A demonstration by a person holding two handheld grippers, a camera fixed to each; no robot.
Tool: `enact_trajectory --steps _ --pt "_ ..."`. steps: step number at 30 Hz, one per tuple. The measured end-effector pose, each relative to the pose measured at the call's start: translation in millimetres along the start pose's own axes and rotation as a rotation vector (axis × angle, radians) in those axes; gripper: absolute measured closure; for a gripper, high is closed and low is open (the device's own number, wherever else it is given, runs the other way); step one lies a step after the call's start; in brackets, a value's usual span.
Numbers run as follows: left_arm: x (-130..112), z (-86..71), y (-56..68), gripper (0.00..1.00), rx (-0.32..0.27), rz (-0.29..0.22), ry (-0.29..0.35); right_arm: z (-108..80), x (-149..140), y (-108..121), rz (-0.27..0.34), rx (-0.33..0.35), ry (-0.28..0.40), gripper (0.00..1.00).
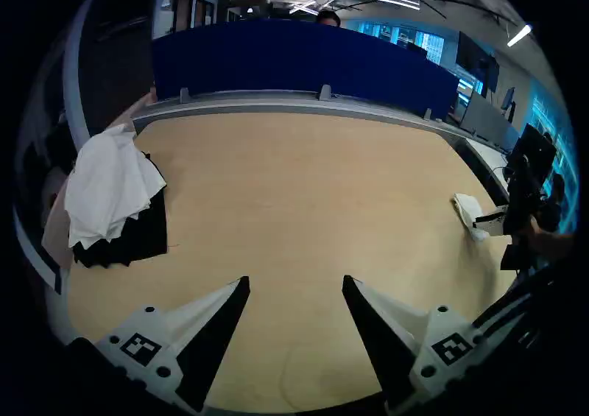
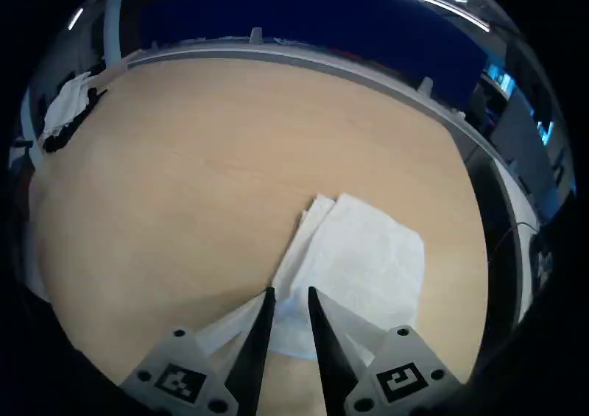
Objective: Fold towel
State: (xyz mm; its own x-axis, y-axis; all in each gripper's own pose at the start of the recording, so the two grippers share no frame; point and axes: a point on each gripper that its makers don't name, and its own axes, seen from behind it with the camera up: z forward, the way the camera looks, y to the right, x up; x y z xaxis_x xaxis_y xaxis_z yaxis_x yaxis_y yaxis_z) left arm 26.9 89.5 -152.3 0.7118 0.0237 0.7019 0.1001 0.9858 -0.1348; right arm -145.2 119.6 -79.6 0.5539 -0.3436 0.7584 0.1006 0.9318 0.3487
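Low in the right gripper view, just right of centre, the towel (image 2: 361,261) lies flat on the wooden table (image 2: 184,180) as a neat white rectangle. Stacked layers show along its left edge, so I judge at least one fold is already made; what's left may be one more halving or just letting go and squaring it off, and I can't say which from here. My right claw (image 2: 288,292) sits at the towel's near edge with its two fingers drawn almost together, and white cloth shows through the thin slit between them. Whether they're pinching a layer or merely resting over it I cannot tell. At the far right of the left gripper view I see that same claw with its tip against the small white towel, near the table's right edge. My left claw (image 1: 294,280) is spread wide at the bottom of its own view, nothing between its fingers, hanging over bare wood well apart from the towel. At the left edge of that view a heap of white cloth (image 1: 110,184) lies on a black cloth (image 1: 143,235), clear of both claws, and a blue partition (image 1: 294,59) runs behind the table's far side
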Motion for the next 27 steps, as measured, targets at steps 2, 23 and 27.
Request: enact_trajectory --steps 2,23,27 --pt "0 -0.4 -0.1 0.07 0.001 0.002 0.0 1.1 -1 -2 0.005 0.006 -0.006 0.67" --pt "2 1.4 0.0 0.07 0.002 0.003 0.002 -2.5 5 -5 0.001 0.014 0.019 0.95" --pt "2 0.4 0.3 0.07 0.003 0.004 0.004 -8.1 8 -3 0.006 0.014 0.035 0.95"
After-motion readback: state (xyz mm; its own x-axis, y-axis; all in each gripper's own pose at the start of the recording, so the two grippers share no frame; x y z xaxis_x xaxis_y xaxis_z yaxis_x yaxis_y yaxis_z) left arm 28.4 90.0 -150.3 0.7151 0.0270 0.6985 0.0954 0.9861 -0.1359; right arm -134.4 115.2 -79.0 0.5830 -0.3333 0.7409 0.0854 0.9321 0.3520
